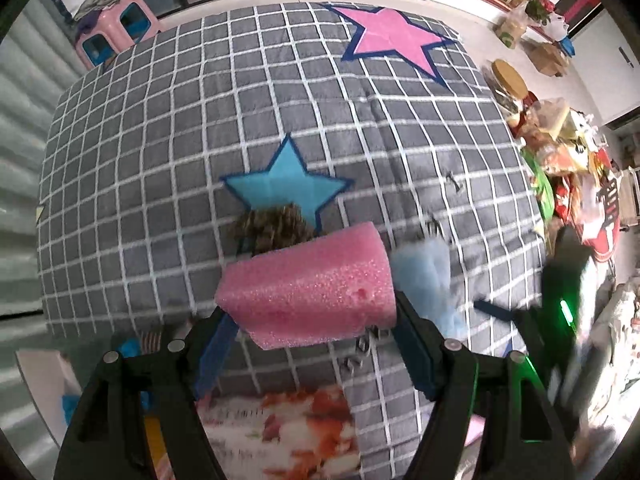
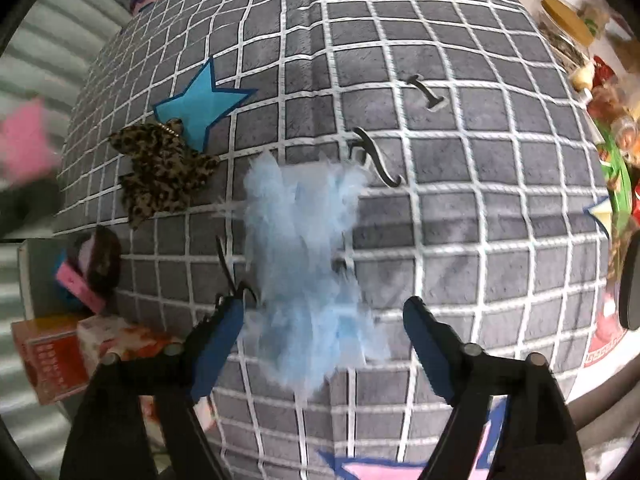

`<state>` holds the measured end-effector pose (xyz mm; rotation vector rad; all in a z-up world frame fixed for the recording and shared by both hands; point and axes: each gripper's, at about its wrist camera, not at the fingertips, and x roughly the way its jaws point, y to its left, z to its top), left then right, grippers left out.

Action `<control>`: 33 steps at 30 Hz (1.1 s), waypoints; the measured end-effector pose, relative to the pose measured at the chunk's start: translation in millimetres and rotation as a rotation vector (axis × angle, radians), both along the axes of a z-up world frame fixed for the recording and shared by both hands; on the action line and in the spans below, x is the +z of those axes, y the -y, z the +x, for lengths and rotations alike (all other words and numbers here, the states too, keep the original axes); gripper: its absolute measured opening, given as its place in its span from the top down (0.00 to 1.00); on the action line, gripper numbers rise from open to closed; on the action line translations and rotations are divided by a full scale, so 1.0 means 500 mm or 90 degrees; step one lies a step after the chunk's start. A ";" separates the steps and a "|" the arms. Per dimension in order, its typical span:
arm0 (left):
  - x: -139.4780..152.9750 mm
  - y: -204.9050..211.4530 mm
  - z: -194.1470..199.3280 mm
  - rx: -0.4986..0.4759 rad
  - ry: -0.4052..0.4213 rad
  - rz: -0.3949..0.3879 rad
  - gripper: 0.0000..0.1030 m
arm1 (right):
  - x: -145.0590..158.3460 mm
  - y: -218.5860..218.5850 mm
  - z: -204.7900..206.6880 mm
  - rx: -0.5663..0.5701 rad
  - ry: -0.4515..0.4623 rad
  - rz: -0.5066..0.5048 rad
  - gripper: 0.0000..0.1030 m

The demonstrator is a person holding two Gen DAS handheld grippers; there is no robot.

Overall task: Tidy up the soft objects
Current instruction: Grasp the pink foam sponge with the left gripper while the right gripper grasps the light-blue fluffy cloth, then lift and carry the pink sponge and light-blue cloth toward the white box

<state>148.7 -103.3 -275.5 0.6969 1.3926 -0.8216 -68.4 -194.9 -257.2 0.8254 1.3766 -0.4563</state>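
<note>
My left gripper (image 1: 316, 316) is shut on a pink foam sponge (image 1: 308, 284) and holds it above the grey checked blanket (image 1: 160, 152). A leopard-print plush (image 1: 272, 224) lies behind the sponge by the blue star; it also shows in the right wrist view (image 2: 160, 168). A fluffy light-blue soft object (image 2: 300, 248) lies on the blanket (image 2: 460, 200) between the fingers of my right gripper (image 2: 320, 320), which is open around it. It also shows in the left wrist view (image 1: 432, 276). The sponge shows blurred at far left in the right wrist view (image 2: 24, 140).
A white box (image 2: 36, 264) with pink, blue and brown soft items stands at the blanket's left edge, next to an orange box (image 2: 48, 356) and a floral pack (image 1: 288, 432). A cluttered heap of packets and jars (image 1: 560, 152) lies to the right. A pink stool (image 1: 116, 28) stands beyond.
</note>
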 end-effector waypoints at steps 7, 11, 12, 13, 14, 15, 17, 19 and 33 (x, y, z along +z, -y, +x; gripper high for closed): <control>0.024 -0.076 -0.052 -0.032 0.004 0.022 0.25 | -0.046 -0.004 0.052 0.022 -0.043 -0.028 0.34; 0.030 -0.107 -0.086 -0.053 -0.006 0.028 0.25 | -0.037 -0.013 0.063 0.055 -0.051 -0.058 0.71; 0.031 -0.113 -0.098 -0.064 -0.006 0.031 0.25 | -0.038 -0.013 0.058 0.051 -0.048 -0.047 0.72; 0.033 -0.117 -0.106 -0.075 -0.003 0.032 0.25 | -0.035 -0.012 0.052 0.045 -0.046 -0.040 0.72; 0.036 -0.123 -0.120 -0.092 0.002 0.034 0.25 | -0.031 -0.011 0.042 0.034 -0.038 -0.030 0.72; 0.038 -0.127 -0.129 -0.102 0.003 0.035 0.25 | -0.024 -0.012 0.030 0.023 -0.028 -0.020 0.72; 0.040 -0.136 -0.147 -0.120 -0.004 0.034 0.25 | -0.006 -0.010 -0.003 0.008 -0.019 -0.012 0.72; 0.041 -0.147 -0.165 -0.135 -0.015 0.033 0.25 | 0.005 -0.012 -0.031 -0.011 -0.017 -0.002 0.72; 0.080 -0.251 -0.253 -0.251 -0.044 0.016 0.25 | 0.086 -0.159 -0.213 -0.091 -0.037 0.043 0.71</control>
